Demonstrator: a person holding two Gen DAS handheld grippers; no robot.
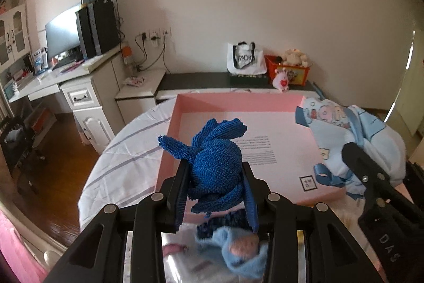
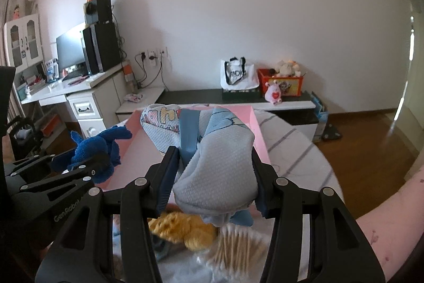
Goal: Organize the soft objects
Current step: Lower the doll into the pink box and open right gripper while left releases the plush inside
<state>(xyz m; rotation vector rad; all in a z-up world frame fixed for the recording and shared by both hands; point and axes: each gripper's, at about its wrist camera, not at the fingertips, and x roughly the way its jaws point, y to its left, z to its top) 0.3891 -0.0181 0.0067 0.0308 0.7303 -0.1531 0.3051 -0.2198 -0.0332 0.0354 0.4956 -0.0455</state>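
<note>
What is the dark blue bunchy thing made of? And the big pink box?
The dark blue thing looks like knitted yarn or looped cloth: bumpy stitches, floppy flaps, matte. The pink box looks like smooth cardboard: thin stiff walls, flat printed bottom, though I can't be sure.

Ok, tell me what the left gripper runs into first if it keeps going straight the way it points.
Probably the floor of the pink box: the left gripper, shut on the blue knitted cloth, aims down into it, nothing lying between. Depth is uncertain.

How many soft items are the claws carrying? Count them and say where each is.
2. A dark blue knitted cloth in the left claw; a light blue garment in the right claw. Both over the pink box.
</note>
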